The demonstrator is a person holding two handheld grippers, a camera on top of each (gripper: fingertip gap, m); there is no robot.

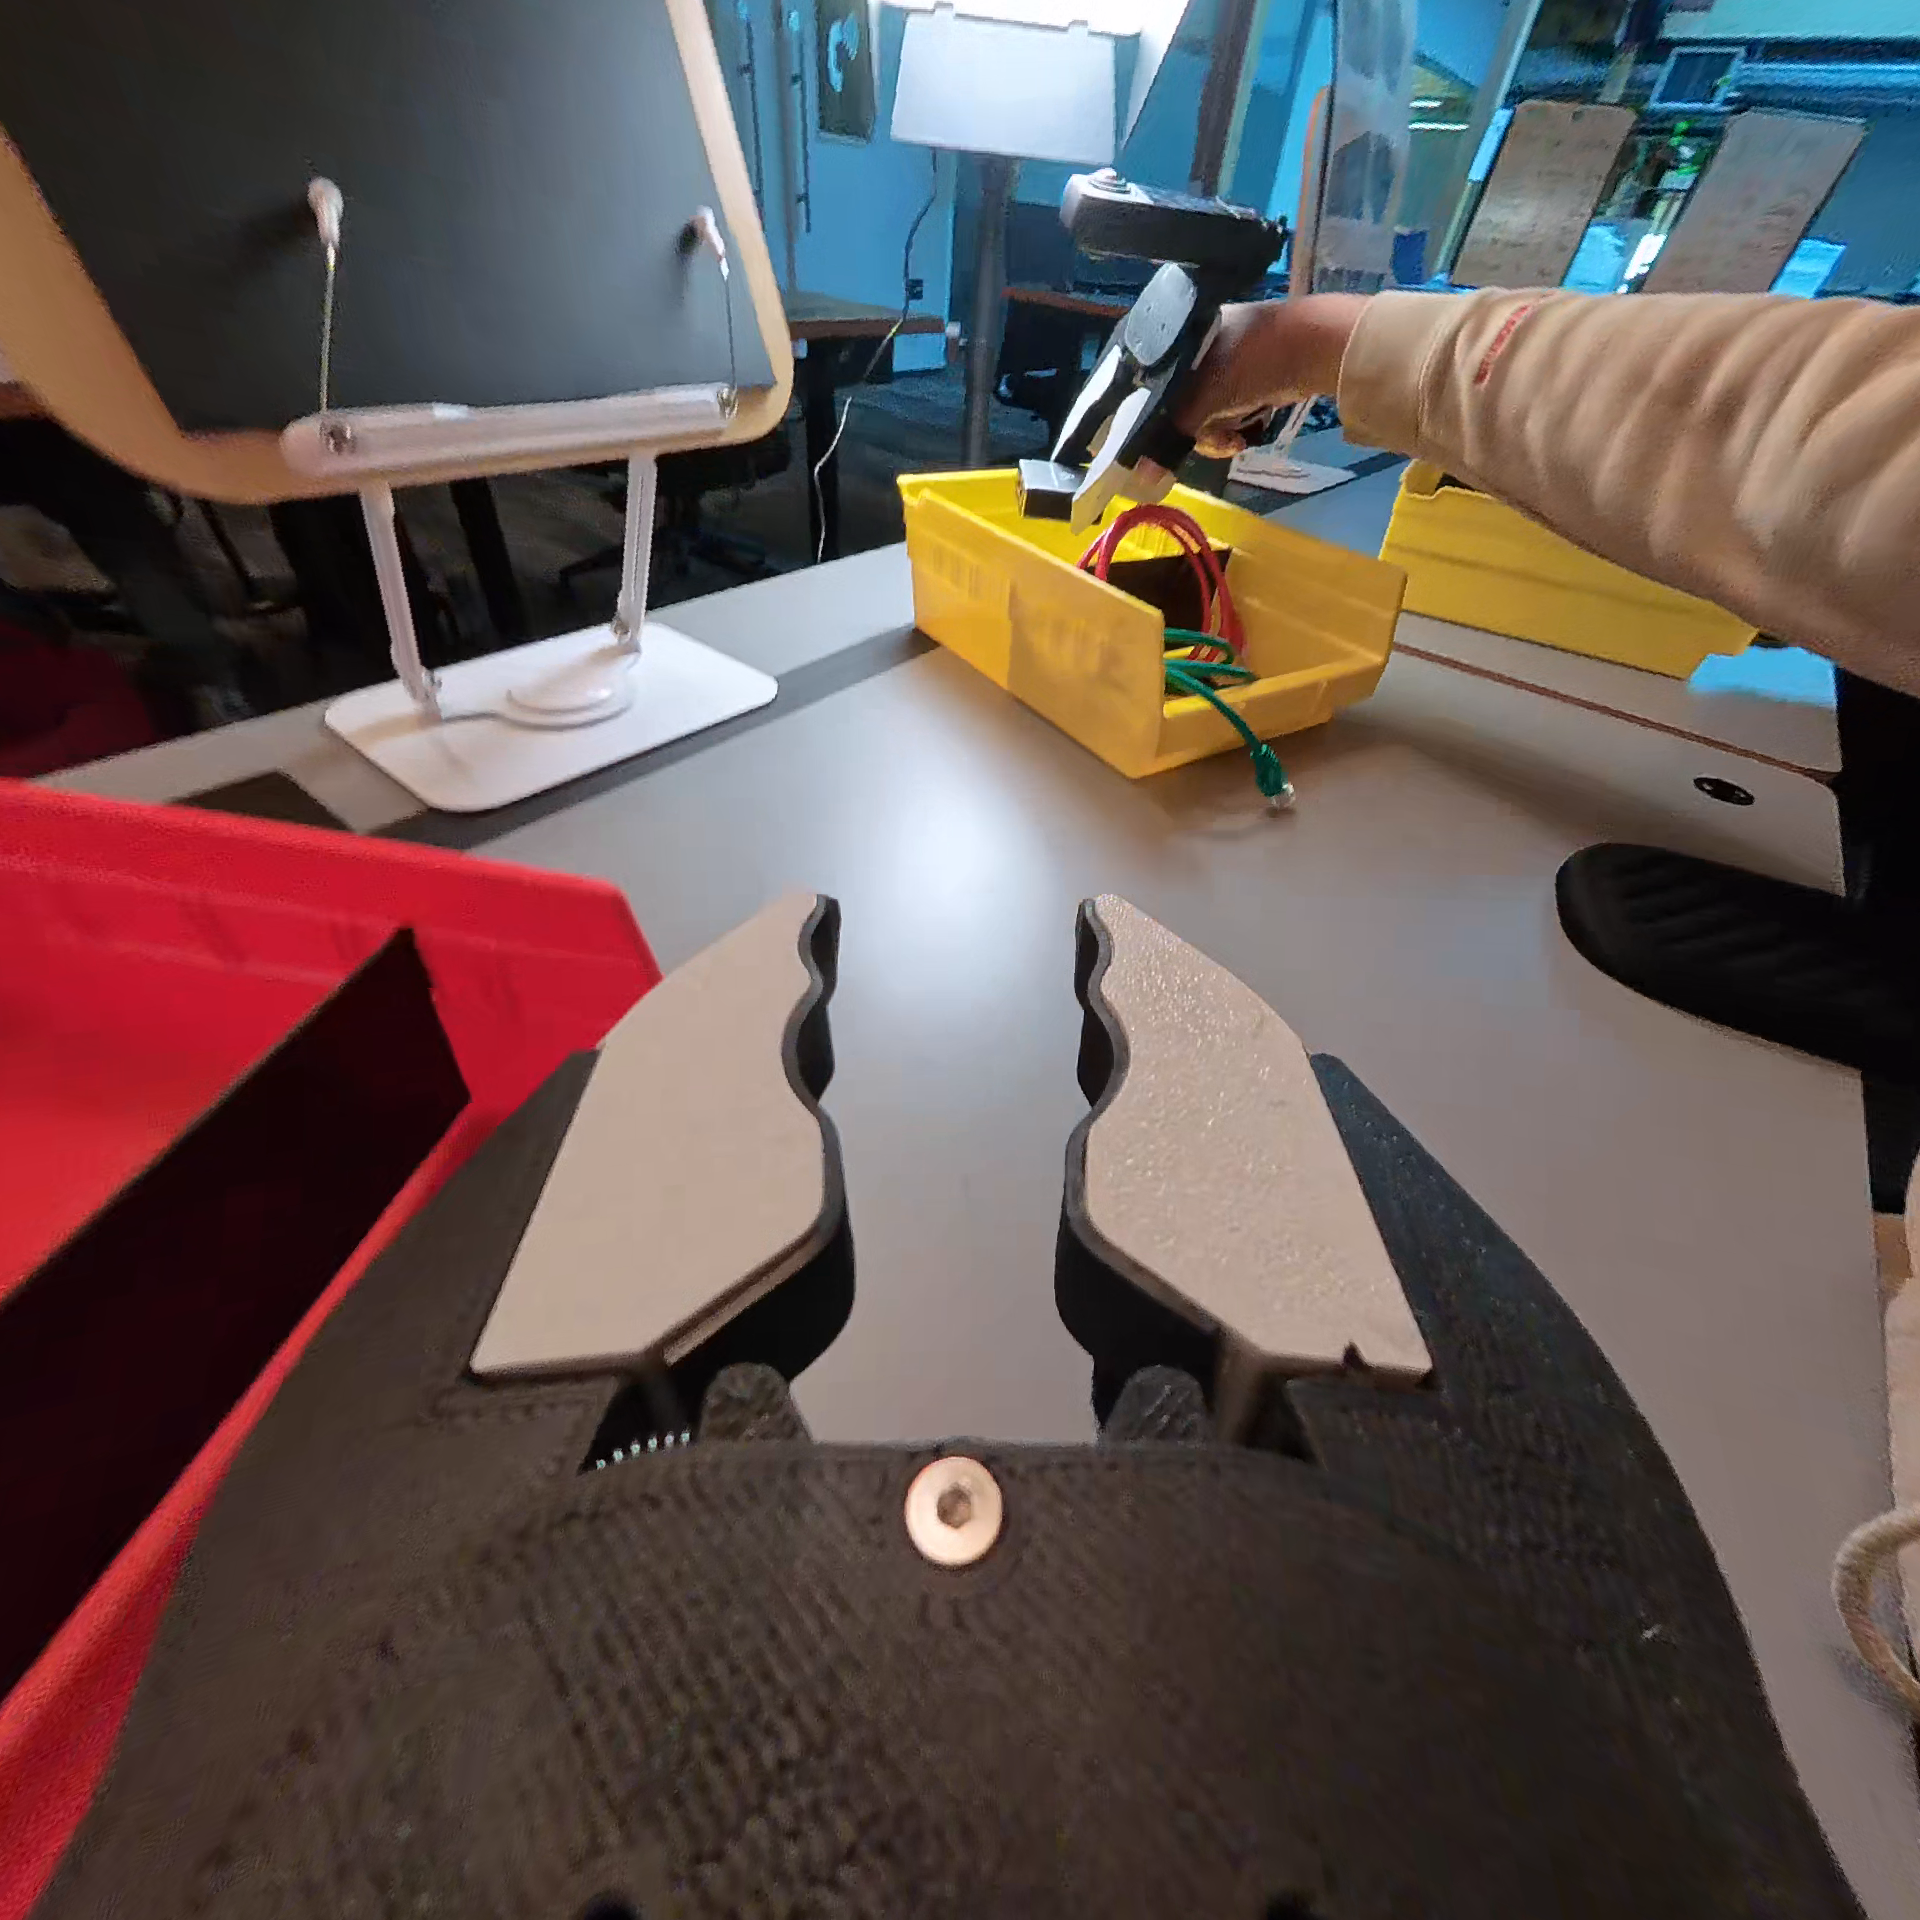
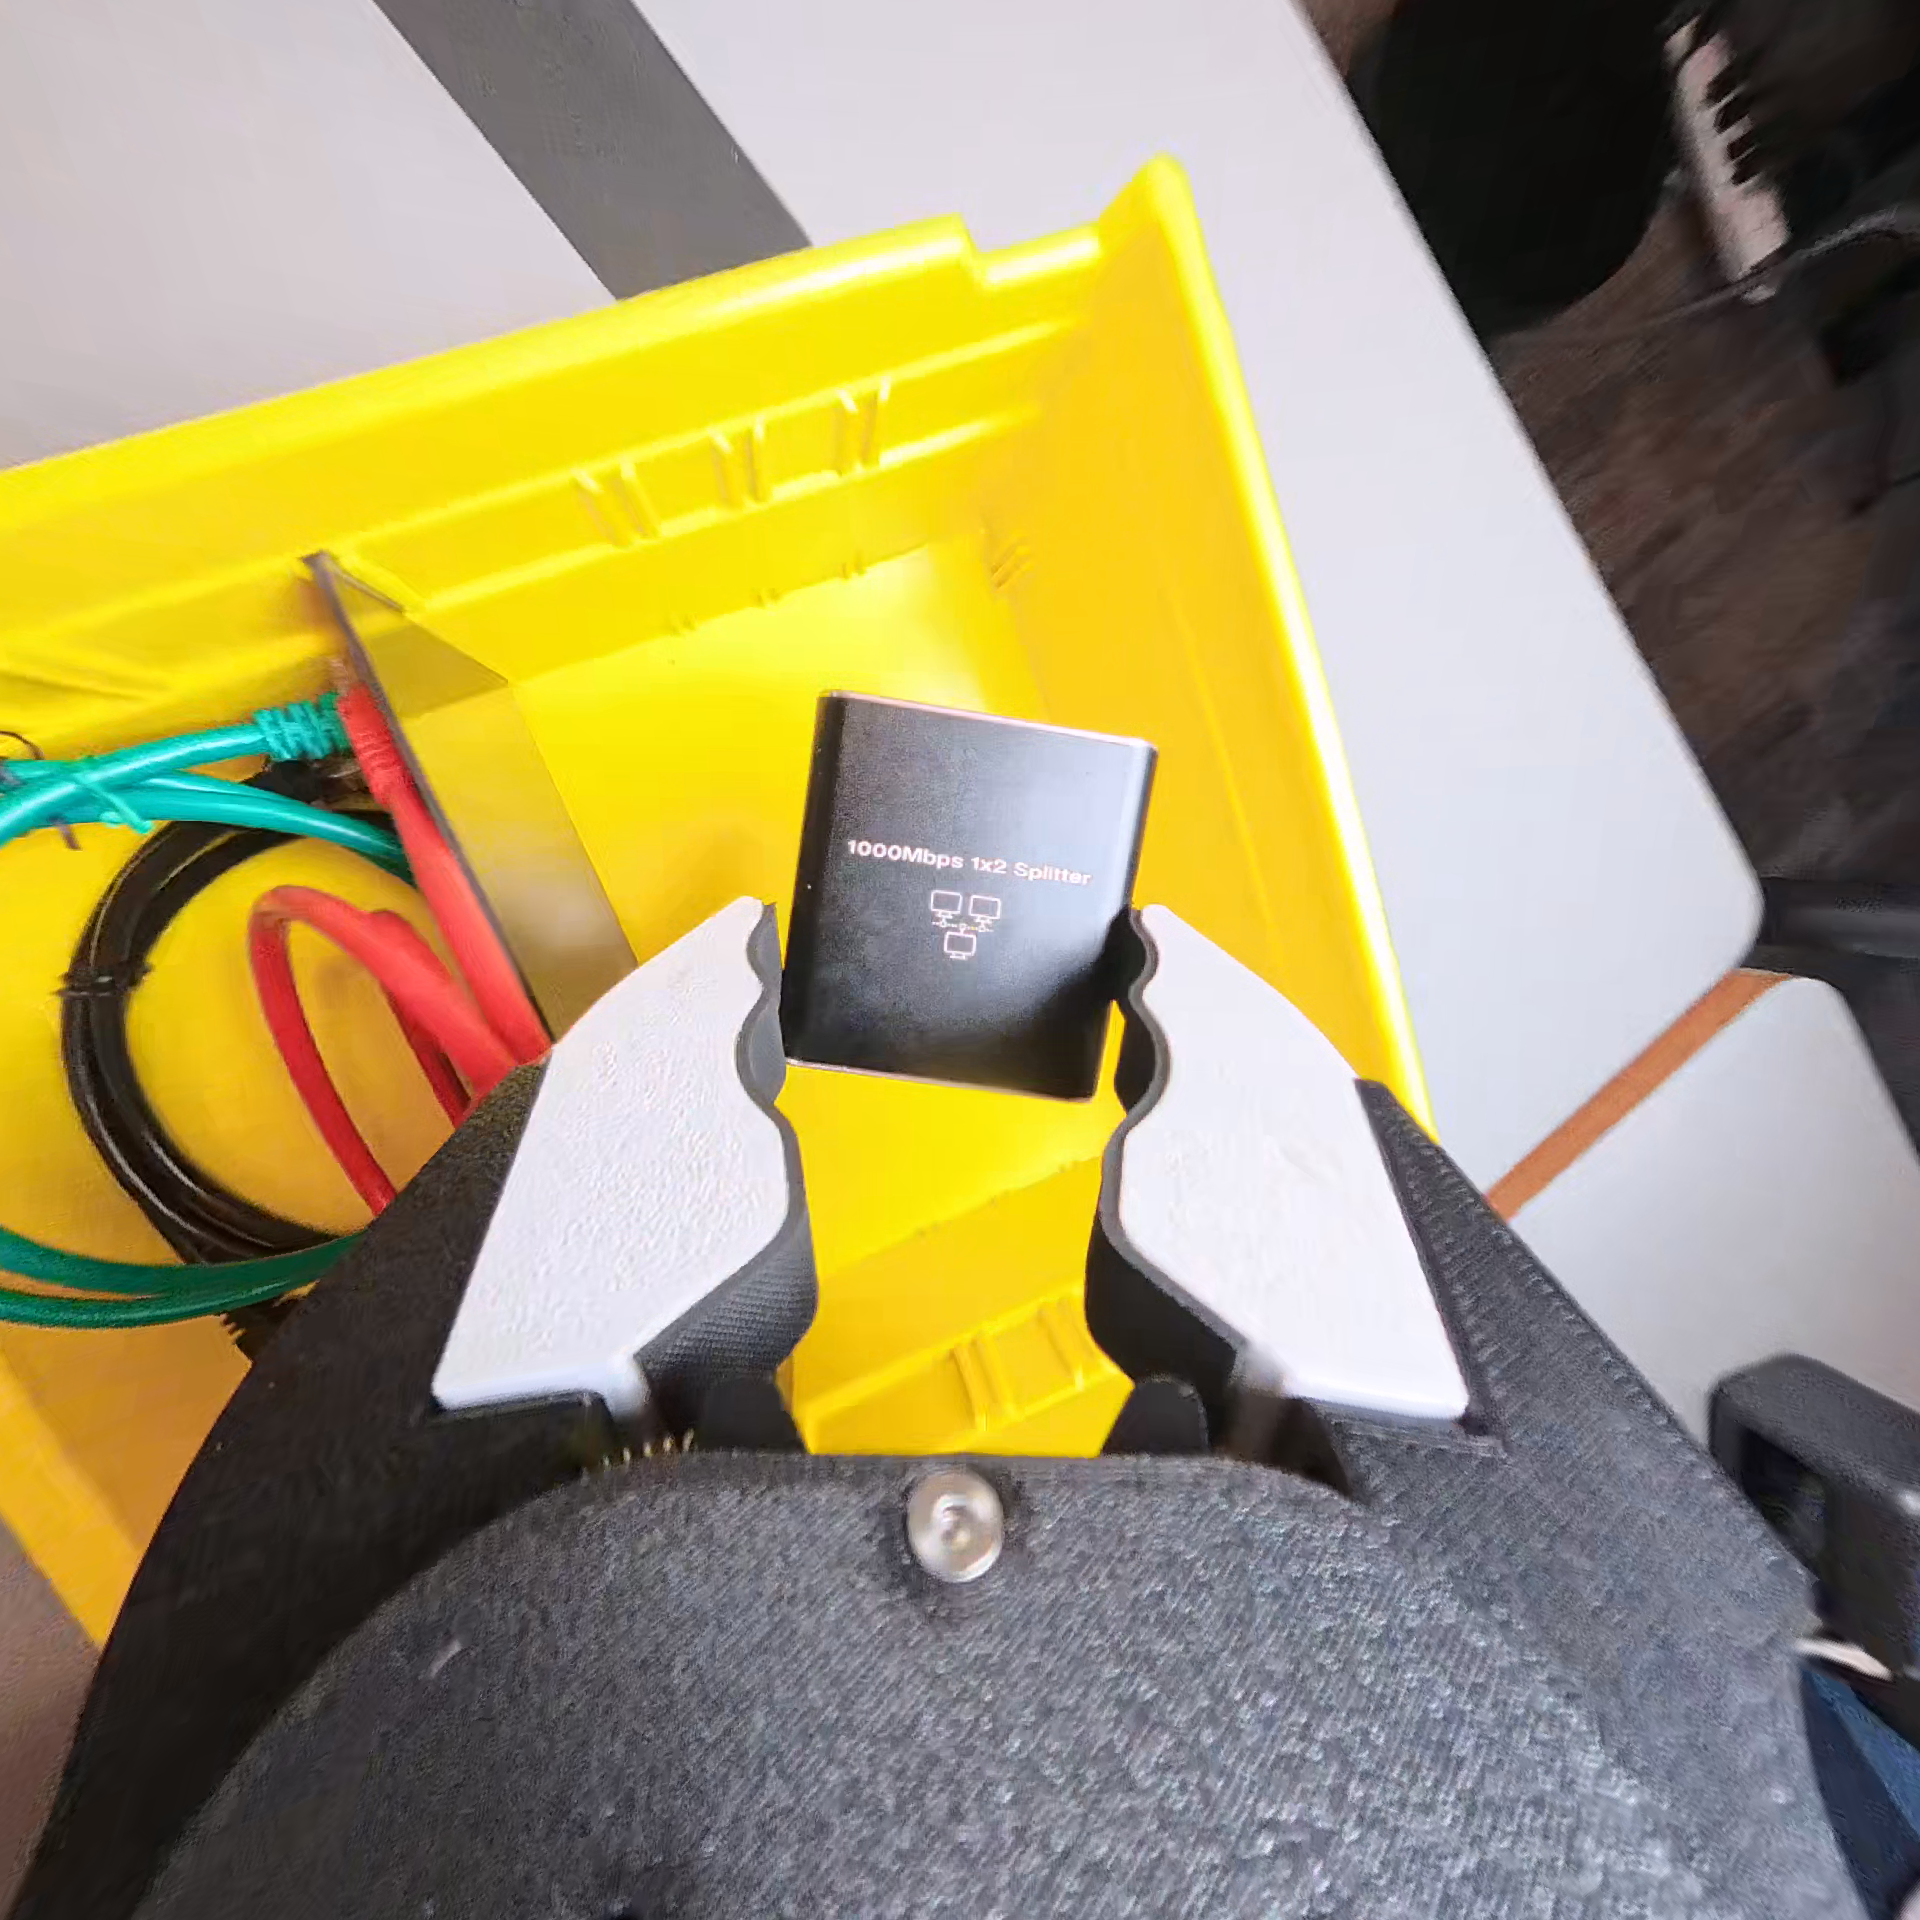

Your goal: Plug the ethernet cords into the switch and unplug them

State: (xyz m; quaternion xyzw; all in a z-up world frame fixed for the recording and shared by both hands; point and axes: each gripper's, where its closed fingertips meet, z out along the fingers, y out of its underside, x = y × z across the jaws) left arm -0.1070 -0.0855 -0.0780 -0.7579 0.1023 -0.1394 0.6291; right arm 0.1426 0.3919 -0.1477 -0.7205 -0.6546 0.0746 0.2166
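Switch (image 2: 966, 894), a small black box, is pinched between the right gripper (image 2: 951, 935) jaws above the yellow bin (image 2: 727, 499). Red, green and black cords (image 2: 343, 997) lie coiled inside that bin, none plugged yet. Left gripper (image 1: 954, 925) hangs spread and empty, well short of the bin.

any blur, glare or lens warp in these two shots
Left wrist view: wide-angle warp bends the table edges, the sleeve is motion-blurred, and the left gripper is sharp. Right wrist view: the switch, held in the right gripper, is crisp with a bright sheen along its top edge; the yellow bin looks glary, the upper right corner smeared.
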